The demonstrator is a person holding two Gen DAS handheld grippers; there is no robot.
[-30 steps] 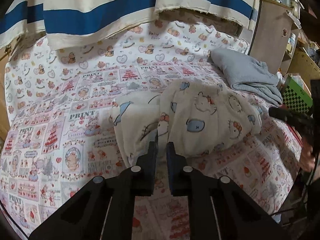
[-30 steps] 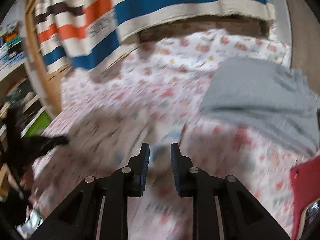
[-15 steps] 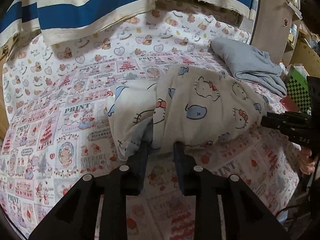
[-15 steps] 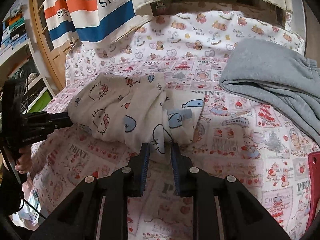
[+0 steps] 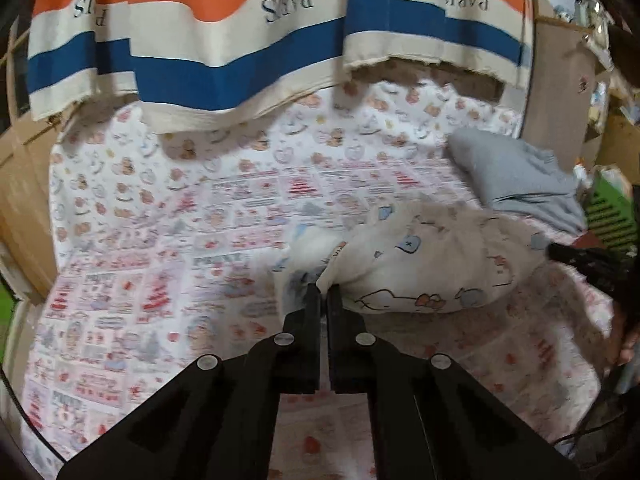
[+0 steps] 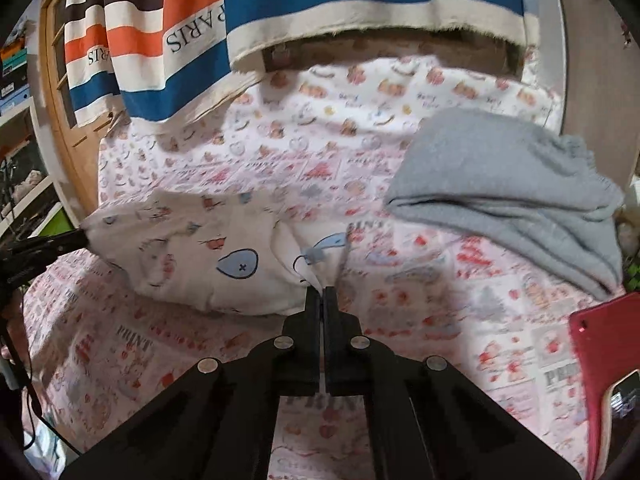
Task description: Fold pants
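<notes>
The white cartoon-print pants (image 5: 432,268) hang bunched between my two grippers, a little above the patterned bed sheet (image 5: 160,280). My left gripper (image 5: 324,294) is shut on one edge of the pants. In the right wrist view my right gripper (image 6: 322,294) is shut on a pinch of fabric at the other edge of the pants (image 6: 200,264). Each gripper also shows in the other's view: the right gripper (image 5: 556,250) at the pants' far right end, the left gripper (image 6: 76,238) at their far left end.
A folded grey garment (image 6: 508,184) lies on the bed at the back right. A striped cloth (image 5: 240,40) hangs over the head of the bed. A red flat case (image 6: 600,360) lies at the right edge, and a green box (image 5: 612,216) stands beside the bed.
Both grippers have closed on the pants' edges. The pants, which lay spread loosely on the sheet, are now lifted and pulled out between the two grippers.
</notes>
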